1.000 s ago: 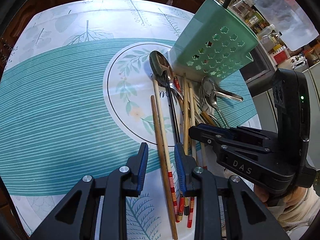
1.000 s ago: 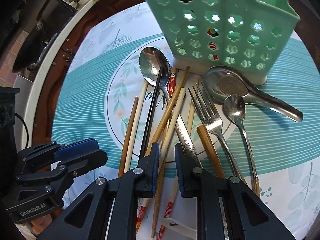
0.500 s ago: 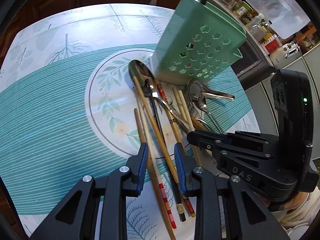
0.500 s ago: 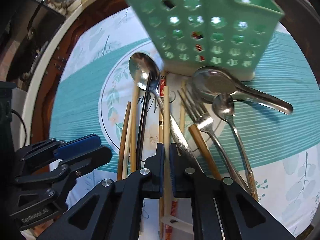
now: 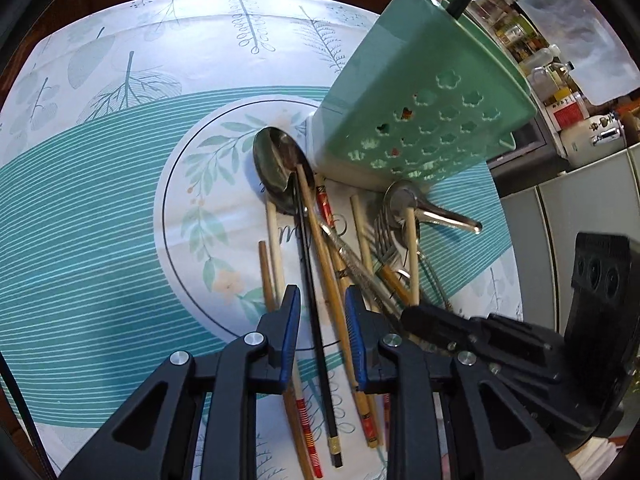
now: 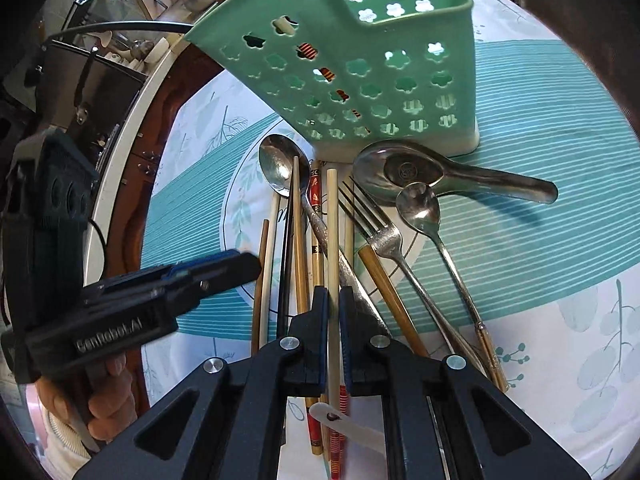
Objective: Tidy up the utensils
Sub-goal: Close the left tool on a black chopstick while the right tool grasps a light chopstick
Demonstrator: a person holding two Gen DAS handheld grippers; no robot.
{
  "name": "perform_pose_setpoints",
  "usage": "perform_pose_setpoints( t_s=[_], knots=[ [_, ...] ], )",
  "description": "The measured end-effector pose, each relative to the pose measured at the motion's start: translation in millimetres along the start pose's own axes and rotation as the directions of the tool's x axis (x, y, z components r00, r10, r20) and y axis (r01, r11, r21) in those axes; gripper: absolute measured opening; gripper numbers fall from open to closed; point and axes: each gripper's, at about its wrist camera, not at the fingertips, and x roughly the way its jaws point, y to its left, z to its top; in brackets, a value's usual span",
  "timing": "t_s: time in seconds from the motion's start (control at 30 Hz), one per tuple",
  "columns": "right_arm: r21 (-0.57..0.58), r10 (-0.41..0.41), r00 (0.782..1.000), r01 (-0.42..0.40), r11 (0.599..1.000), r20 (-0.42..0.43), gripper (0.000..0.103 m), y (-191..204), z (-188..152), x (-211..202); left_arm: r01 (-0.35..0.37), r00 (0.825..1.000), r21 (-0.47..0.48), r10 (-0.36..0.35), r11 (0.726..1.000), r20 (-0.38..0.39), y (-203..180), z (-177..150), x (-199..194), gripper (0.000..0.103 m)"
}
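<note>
Clearly the right gripper (image 6: 333, 300) was clenched on a pale chopstick (image 6: 332, 216) above the pile beside the green caddy (image 6: 340, 72), best lifted straight, while the left gripper (image 5: 320, 312), closing, straddled a black chopstick (image 5: 308, 264) without pressing it.

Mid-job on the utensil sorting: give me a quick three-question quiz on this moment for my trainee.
1. True or false: the right hand-held gripper is shut on a pale chopstick.
2. Where is the fork? A: inside the green holder. B: on the tablecloth among the loose utensils. C: in the left hand-held gripper.
3. How many metal spoons lie on the tablecloth?

Key: 1 true; 2 B; 3 three.
</note>
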Motion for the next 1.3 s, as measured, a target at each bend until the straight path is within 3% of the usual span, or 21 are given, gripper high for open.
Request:
perform_pose_setpoints(
  t_s=[0.1, 0.73, 1.07, 1.3],
  knots=[
    [0.004, 0.019, 1.0, -0.019, 1.0, 0.002, 0.006, -10.5, -4.1, -4.1, 0.005, 1.0, -0.017, -0.005, 1.0, -0.003, -3.4, 9.2, 3.0, 0.015],
    [0.025, 0.074, 0.997, -0.075, 0.997, 0.027, 0.006, -27.3, -8.4, -21.7, -0.105, 0.993, -0.101, 0.099, 0.989, -0.069, 1.1, 22.0, 28.3, 0.013],
    [0.035, 0.08, 0.996, -0.081, 0.996, 0.027, 0.006, -27.5, -11.4, -22.3, -0.124, 0.991, -0.075, 0.119, 0.989, -0.067, -17.5, 21.4, 30.7, 0.012],
    [0.035, 0.085, 0.996, -0.086, 0.996, 0.034, 0.006, -28.4, -12.7, -27.0, -0.162, 0.982, -0.083, 0.153, 0.983, -0.109, -23.2, 15.6, 46.9, 0.011]
  ],
)
